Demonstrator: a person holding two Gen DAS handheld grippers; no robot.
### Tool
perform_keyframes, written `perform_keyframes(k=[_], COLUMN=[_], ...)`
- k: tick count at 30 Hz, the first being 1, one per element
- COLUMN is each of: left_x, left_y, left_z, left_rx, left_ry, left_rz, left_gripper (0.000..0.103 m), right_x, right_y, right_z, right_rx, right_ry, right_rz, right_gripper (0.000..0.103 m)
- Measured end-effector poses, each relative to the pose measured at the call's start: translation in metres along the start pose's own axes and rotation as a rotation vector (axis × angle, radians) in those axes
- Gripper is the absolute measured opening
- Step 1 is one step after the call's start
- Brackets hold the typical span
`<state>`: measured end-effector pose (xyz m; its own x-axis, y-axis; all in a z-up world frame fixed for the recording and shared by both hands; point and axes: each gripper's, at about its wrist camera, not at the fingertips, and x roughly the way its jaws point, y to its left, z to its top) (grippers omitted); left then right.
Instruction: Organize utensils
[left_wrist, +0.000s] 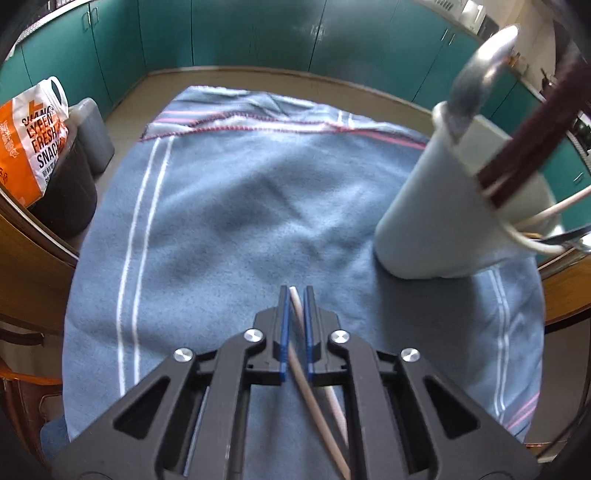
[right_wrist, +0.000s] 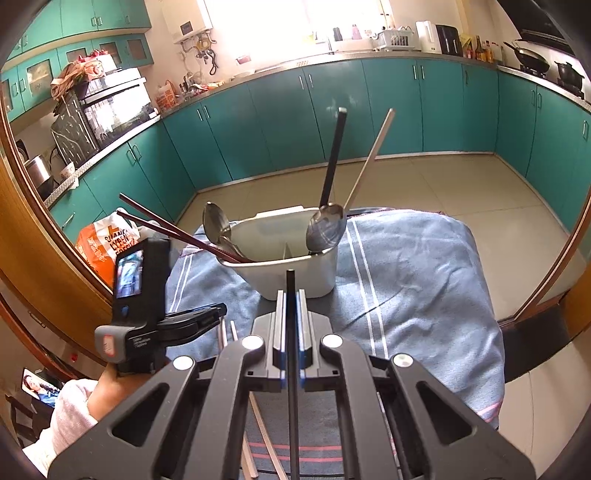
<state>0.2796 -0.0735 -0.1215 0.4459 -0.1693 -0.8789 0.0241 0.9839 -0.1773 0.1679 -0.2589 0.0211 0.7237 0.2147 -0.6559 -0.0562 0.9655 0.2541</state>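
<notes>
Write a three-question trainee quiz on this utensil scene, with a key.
1. True or false: the left claw is shut on a pale chopstick.
2. What does the right claw hold? A) spoon B) black chopstick C) nothing
3. Fill in: the white caddy stands on a blue ____.

Key: 1 true; 2 B; 3 towel.

Light: we see daylight blowing out the bright kitchen window (right_wrist: 291, 22).
Blur: left view soft.
Edges: fisheye-bent, dark corners.
</notes>
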Motion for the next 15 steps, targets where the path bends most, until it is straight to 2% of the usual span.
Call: perform_keyframes(k=[3, 8, 13, 15], left_x=[-0.035, -0.116, -0.183, -0.197], left_y=[-0.005, -0.009, -0.015, -0.016], left_z=[-0.005, -0.014, -0.02, -0.02], left_rx=[0.014, 0.06, 0.104, 0.115], left_ry=[-0.058, -0.208, -0.35, -0.393], left_rz=[-0.06, -0.16, -0.214, -0.223], left_gripper=[0.006, 0.005, 0.004, 0.004], right_x=[-0.01, -0.042, -0.069, -0.074], right_y=[0.0, 0.006, 0.016, 0.02], right_z=[0.004, 0.015, 0.023, 0.024], right_rx=[0.002, -0.009, -0.028, -0.037], right_ry=[-0.022, -0.096, -0.154, -0.168], right_rz=[0.013, 0.036, 0.059, 0.063], right_gripper=[0.005, 0.005, 0.005, 0.005])
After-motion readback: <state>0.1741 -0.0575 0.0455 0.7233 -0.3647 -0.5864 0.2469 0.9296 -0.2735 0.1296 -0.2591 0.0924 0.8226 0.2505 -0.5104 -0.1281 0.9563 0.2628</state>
